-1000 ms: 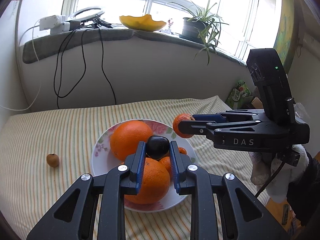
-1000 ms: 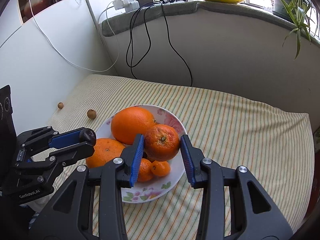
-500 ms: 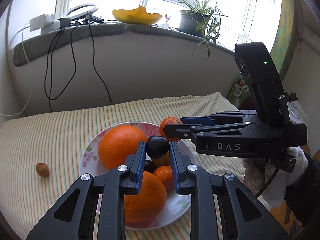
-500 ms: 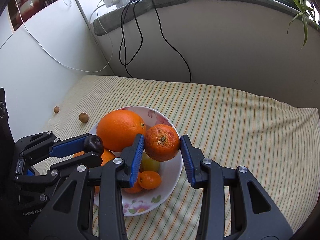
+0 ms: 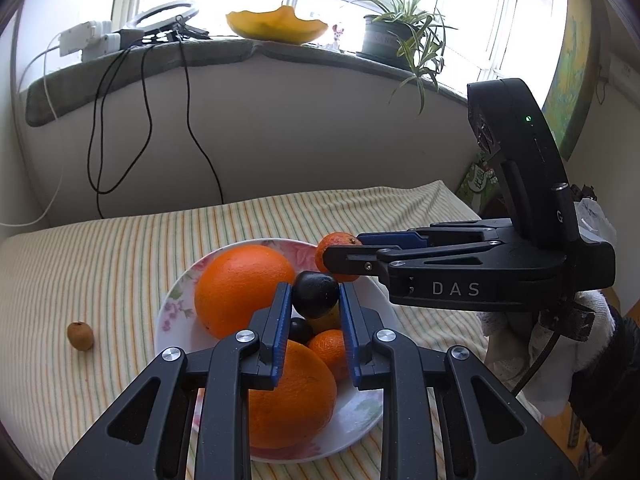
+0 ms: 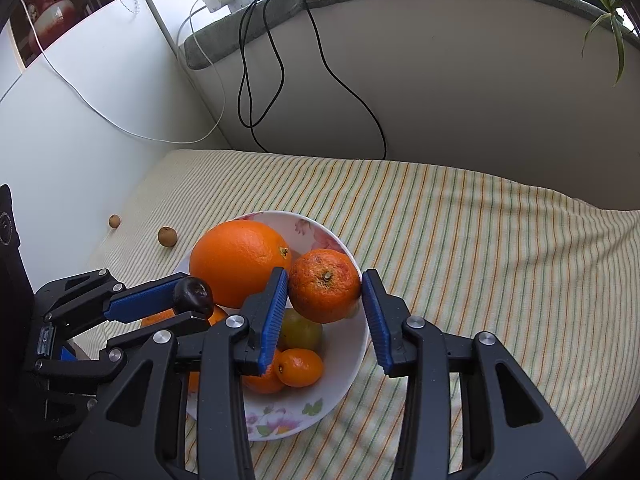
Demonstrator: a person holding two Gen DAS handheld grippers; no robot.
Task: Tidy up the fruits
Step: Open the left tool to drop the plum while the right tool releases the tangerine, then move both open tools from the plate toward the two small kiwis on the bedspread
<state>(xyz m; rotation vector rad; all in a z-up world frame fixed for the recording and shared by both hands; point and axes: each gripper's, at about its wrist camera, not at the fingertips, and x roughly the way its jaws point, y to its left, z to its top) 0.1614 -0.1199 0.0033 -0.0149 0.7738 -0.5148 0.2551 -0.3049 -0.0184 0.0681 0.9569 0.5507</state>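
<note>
A flowered white plate (image 5: 176, 300) (image 6: 348, 360) on the striped cloth holds two large oranges (image 5: 242, 284) (image 5: 292, 396), small orange fruits and a greenish fruit (image 6: 302, 332). My left gripper (image 5: 314, 294) (image 6: 192, 296) is shut on a small dark plum-like fruit (image 5: 315, 286) (image 6: 193, 292) and hovers over the middle of the plate. My right gripper (image 6: 325, 292) (image 5: 332, 258) is shut on a tangerine (image 6: 324, 292) (image 5: 334, 240) above the plate's far right rim, beside the big orange (image 6: 236, 262). The two grippers are close, at right angles to each other.
Two small brown fruits (image 6: 167, 236) (image 6: 114, 221) lie on the cloth left of the plate. A white wall bounds the left side. Black cables (image 5: 188, 120) hang from the padded windowsill, which carries a yellow dish (image 5: 276, 24) and a potted plant (image 5: 404, 36). A gloved hand (image 5: 520, 336) holds the right gripper.
My right gripper has carried the tangerine leftward and down, from beyond the plate's rim to over it. The left gripper has kept almost still with the dark fruit.
</note>
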